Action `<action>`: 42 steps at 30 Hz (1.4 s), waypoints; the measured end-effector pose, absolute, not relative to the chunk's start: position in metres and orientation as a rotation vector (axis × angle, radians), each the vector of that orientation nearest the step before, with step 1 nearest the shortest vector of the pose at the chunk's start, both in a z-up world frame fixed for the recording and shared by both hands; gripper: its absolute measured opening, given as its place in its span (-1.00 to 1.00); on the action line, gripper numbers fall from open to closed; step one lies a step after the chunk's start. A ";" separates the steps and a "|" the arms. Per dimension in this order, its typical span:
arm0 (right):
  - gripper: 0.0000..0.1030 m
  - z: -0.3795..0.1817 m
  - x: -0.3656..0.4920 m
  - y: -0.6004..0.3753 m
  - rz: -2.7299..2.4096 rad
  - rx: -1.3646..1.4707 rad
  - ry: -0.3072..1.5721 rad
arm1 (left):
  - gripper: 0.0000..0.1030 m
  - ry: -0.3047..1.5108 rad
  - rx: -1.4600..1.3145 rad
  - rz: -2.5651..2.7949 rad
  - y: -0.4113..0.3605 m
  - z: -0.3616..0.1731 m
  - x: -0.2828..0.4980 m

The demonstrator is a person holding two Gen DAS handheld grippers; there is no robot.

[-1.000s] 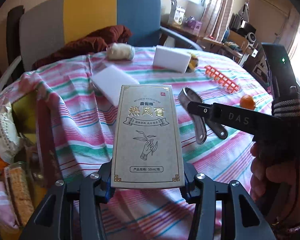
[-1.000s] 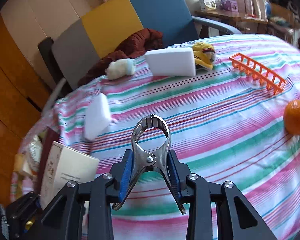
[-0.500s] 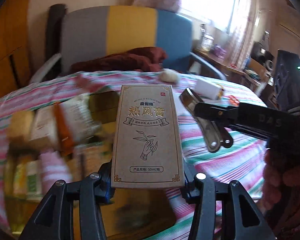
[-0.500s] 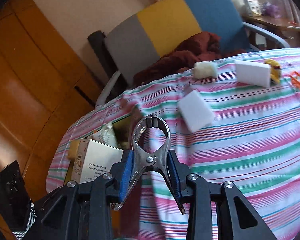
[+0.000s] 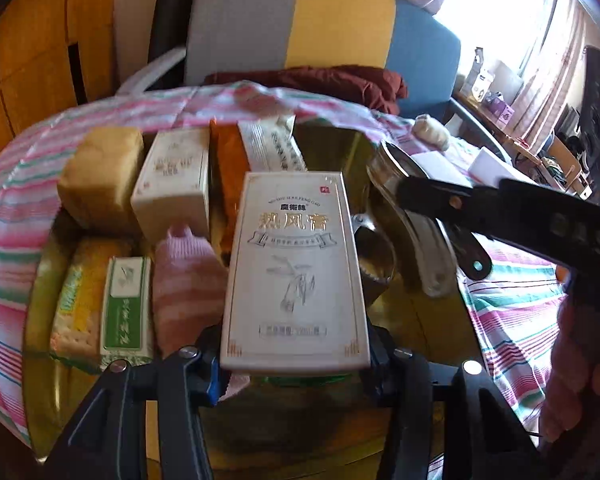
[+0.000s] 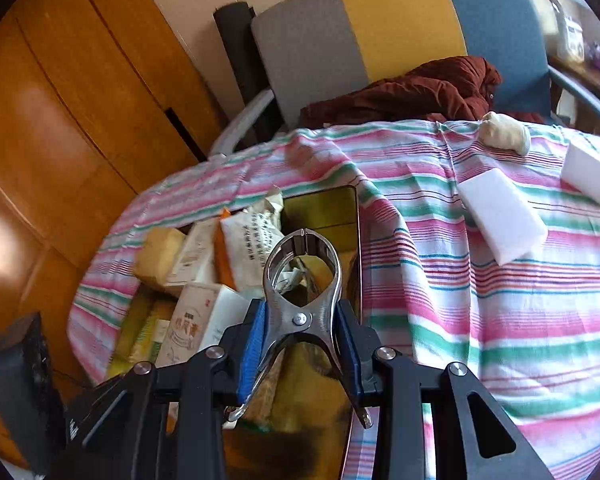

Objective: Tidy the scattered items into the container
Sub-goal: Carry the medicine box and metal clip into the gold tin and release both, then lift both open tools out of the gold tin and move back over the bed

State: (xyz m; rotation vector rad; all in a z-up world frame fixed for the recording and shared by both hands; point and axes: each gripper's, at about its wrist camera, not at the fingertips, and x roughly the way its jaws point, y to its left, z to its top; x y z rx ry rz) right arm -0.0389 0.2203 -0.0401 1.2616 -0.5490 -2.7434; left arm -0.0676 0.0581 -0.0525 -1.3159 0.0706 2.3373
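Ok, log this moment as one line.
left gripper: shut on beige cardboard box | right gripper: shut on steel spring clamp | both over yellow-lined container

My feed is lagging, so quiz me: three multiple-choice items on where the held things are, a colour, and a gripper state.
1. The beige box in the left gripper is
A. over the container
B. over the chair
C. on the floor

2. The pads gripping the metal clamp are
A. red
B. blue
C. green

3. The right gripper is
A. open
B. shut on the metal clamp
C. out of view

A: the filled container lies right behind the box.
B: blue pads flank the clamp.
B: the clamp's handles sit squeezed between the pads.
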 end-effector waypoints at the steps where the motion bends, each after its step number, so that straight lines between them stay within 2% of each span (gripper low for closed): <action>1: -0.30 -0.043 -0.044 0.219 -2.751 1.271 -0.539 | 0.12 0.084 -1.327 2.327 0.060 -0.054 -0.067; 4: -0.27 -0.048 -0.055 0.215 -2.771 1.294 -0.491 | 0.18 0.114 -1.330 2.326 0.062 -0.053 -0.063; 7: -0.10 -0.046 -0.049 0.219 -2.777 1.269 -0.518 | 0.20 0.111 -1.294 2.345 0.060 -0.045 -0.058; 13: -0.06 -0.039 -0.031 0.230 -2.808 1.198 -0.529 | 0.20 -0.032 -1.186 2.387 0.043 -0.026 -0.058; 14: -0.08 -0.039 -0.032 0.230 -2.801 1.189 -0.523 | 0.20 -0.058 -1.175 2.402 0.038 -0.024 -0.059; 15: -0.19 -0.038 -0.034 0.229 -2.787 1.185 -0.511 | 0.20 -0.088 -1.163 2.419 0.032 -0.021 -0.060; 18: -0.37 -0.029 -0.056 0.220 -2.748 1.179 -0.443 | 0.21 -0.151 -1.150 2.460 0.014 -0.018 -0.070; 20: -0.46 -0.021 -0.077 0.206 -2.736 1.170 -0.330 | 0.21 -0.169 -1.180 2.489 0.002 -0.019 -0.077; 22: -0.47 -0.016 -0.104 0.190 -2.733 1.192 -0.192 | 0.21 -0.220 -1.208 2.516 -0.012 -0.021 -0.083; 25: -0.47 -0.020 -0.147 0.171 -2.670 1.276 -0.095 | 0.21 -0.314 -1.253 2.519 -0.031 -0.026 -0.090; 29: -0.47 -0.037 -0.182 0.155 -2.632 1.363 0.040 | 0.21 -0.352 -1.269 2.547 -0.049 -0.028 -0.093; 36: -0.47 -0.056 -0.185 0.155 -2.522 1.494 0.044 | 0.21 -0.368 -1.286 2.577 -0.069 -0.028 -0.108; 38: -0.47 -0.056 -0.182 0.161 -2.510 1.556 -0.009 | 0.21 -0.369 -1.281 2.597 -0.074 -0.026 -0.118; 42: -0.47 -0.064 -0.187 0.172 -2.598 1.518 -0.042 | 0.21 -0.294 -1.285 2.658 -0.078 -0.019 -0.143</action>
